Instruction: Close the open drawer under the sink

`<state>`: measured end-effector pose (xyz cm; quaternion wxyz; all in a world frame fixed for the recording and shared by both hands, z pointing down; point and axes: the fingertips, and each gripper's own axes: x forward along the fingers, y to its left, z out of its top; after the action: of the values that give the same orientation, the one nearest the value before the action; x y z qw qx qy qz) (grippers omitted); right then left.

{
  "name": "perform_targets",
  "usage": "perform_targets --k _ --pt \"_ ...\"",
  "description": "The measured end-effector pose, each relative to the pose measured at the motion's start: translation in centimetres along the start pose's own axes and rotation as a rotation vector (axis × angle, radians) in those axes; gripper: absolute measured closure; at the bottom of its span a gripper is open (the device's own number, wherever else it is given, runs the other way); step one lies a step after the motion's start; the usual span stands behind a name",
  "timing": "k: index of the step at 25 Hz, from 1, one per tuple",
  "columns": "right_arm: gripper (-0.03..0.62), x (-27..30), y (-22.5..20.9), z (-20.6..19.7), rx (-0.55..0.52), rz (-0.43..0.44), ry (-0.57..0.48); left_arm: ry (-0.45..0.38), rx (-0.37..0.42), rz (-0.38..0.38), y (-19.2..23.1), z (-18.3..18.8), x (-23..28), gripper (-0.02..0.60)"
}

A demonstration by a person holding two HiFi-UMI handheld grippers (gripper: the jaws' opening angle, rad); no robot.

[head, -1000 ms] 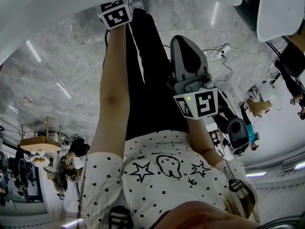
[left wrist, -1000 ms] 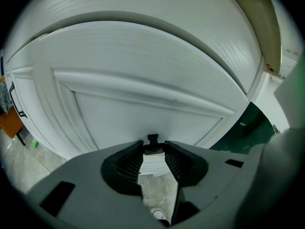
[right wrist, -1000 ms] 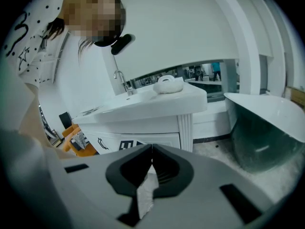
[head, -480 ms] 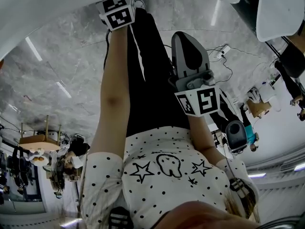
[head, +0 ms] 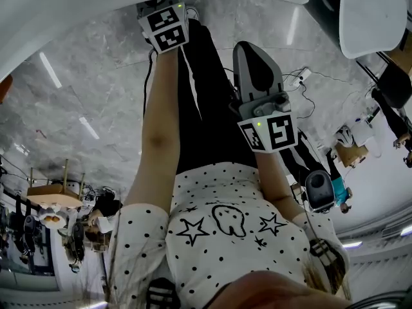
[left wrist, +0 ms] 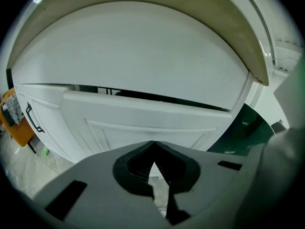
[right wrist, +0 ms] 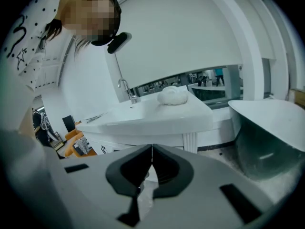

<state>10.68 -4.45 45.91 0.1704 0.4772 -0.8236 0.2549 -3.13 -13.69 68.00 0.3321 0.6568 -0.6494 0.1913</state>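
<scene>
Two empty grippers: your left gripper [left wrist: 153, 147] has just been closing on nothing; right gripper [right wrist: 151, 151] is sitting pinched together. Meanwhile the white panelled drawer front [left wrist: 143, 114] is gaping, probably awaiting your push.

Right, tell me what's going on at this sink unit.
A person stands at the white sink unit holding grey tongs in each hand. The left tongs have just closed on nothing and point at the white panelled drawer front, which stands ajar with a dark gap behind its top edge. The right tongs, also shut and empty, look toward the unit's chrome tap. The drawer is not yet pushed in.
</scene>
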Motion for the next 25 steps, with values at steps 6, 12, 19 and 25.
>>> perform_targets --k 6,12,19,25 --pt "0.579 -0.8 0.8 0.3 -0.011 0.028 0.028 -0.013 -0.003 -0.010 -0.3 2.1 -2.2 0.577" --pt "0.580 -1.3 2.9 1.2 0.017 0.098 0.041 -0.019 -0.005 -0.030 0.4 2.8 -4.3 0.577" --pt "0.579 -2.2 4.7 2.4 0.021 0.147 0.055 -0.051 -0.008 -0.043 0.2 5.0 -7.2 0.577" --pt "0.579 -2.7 5.5 3.4 -0.005 0.131 0.051 -0.061 0.004 -0.076 -0.6 6.7 -9.8 0.577"
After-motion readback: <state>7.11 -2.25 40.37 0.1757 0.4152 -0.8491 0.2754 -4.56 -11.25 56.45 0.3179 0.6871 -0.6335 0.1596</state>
